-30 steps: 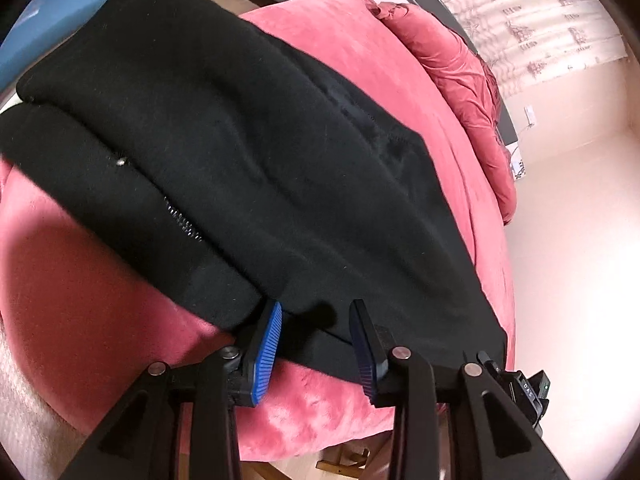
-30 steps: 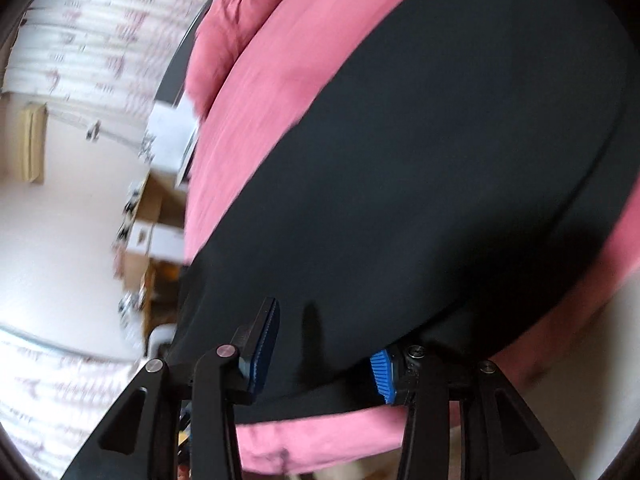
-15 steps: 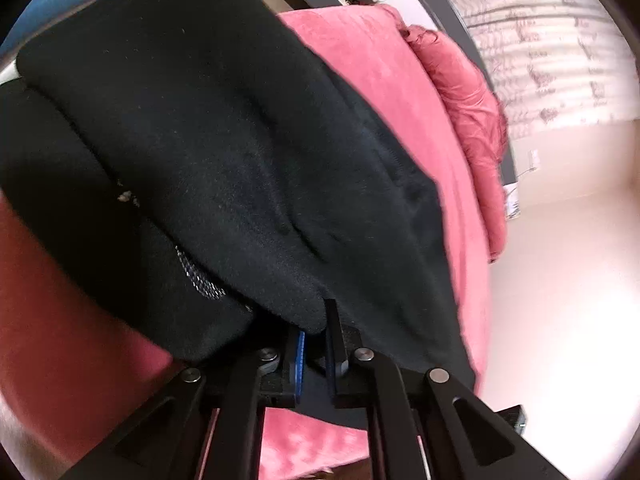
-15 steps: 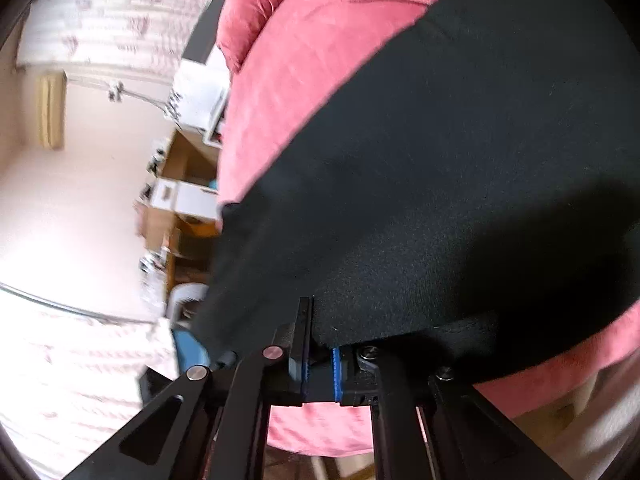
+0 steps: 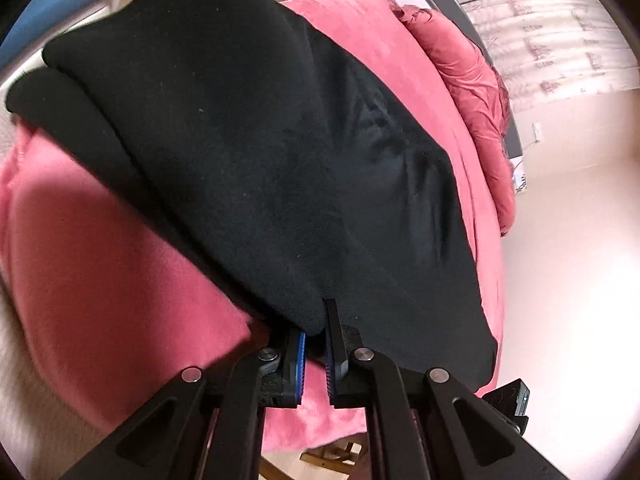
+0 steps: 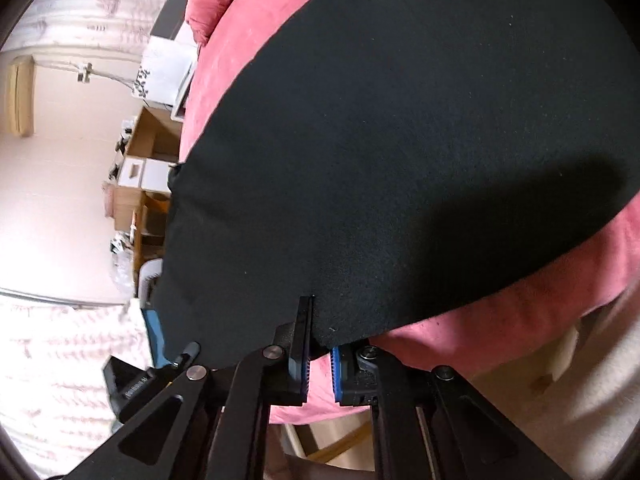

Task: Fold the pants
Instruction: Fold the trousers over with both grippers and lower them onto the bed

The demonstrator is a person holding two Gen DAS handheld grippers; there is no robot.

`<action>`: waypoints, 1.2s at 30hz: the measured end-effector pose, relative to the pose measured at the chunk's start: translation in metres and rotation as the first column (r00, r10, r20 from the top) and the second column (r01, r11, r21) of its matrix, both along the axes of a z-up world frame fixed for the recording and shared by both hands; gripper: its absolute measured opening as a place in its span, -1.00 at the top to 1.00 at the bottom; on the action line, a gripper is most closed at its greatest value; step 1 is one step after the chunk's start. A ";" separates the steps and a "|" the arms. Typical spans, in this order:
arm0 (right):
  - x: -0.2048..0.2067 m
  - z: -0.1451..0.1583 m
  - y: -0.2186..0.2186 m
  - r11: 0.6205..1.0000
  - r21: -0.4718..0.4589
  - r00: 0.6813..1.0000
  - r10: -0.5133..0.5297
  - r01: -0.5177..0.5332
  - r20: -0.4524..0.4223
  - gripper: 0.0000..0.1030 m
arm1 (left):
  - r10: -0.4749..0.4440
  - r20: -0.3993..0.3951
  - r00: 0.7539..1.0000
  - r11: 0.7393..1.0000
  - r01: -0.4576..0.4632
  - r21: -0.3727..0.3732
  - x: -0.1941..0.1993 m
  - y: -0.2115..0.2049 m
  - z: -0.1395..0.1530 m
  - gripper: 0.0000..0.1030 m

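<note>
Black pants (image 5: 280, 160) lie spread over a pink blanket (image 5: 100, 260) on a bed, one layer folded over another at the left. My left gripper (image 5: 316, 332) is shut on the near edge of the pants, with black cloth pinched between its blue pads. In the right wrist view the same pants (image 6: 400, 140) fill most of the picture. My right gripper (image 6: 320, 336) is shut on their near edge too, holding the cloth a little off the blanket (image 6: 520, 312). The pinched cloth hides both pairs of tips.
A pink pillow (image 5: 472, 80) lies at the far end of the bed. A wooden shelf unit (image 6: 148, 168) with white boxes stands past the bed's side, by a patterned curtain (image 6: 60, 344). Something blue (image 5: 60, 4) sits beyond the pants at the far left.
Both grippers stood open around the pants' near edge and have closed on it. The gripped edge now sits slightly raised, and the right view has shifted along the bed.
</note>
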State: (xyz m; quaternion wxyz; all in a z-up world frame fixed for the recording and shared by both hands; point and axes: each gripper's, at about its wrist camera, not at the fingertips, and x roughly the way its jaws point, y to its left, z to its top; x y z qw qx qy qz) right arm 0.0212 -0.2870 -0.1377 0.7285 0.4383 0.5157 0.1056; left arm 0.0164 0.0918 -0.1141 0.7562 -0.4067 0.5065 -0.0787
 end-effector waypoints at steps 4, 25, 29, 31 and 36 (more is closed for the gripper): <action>0.002 0.004 0.002 0.999 -0.028 0.999 0.016 -0.015 0.033 0.75 | 0.059 0.093 0.994 0.997 -0.054 -0.062 0.004 0.010 0.009 0.54; -0.011 -0.004 -0.004 1.000 -0.007 1.000 -0.017 0.017 0.012 0.76 | 0.257 0.090 0.962 0.956 -0.267 0.123 0.017 0.089 0.025 0.76; -0.013 -0.002 -0.005 1.000 0.002 1.000 -0.021 0.021 0.004 0.75 | 0.274 0.093 0.957 0.954 -0.283 0.102 0.015 0.093 0.033 0.57; -0.015 0.003 -0.005 1.000 -0.007 1.000 -0.015 0.015 -0.007 0.71 | 0.290 0.061 0.955 0.949 -0.295 0.106 0.010 0.094 0.037 0.56; -0.025 0.023 -0.003 0.995 -0.095 1.000 0.025 -0.026 -0.006 0.52 | 0.308 0.018 0.951 0.950 -0.309 0.055 -0.004 0.096 0.038 0.52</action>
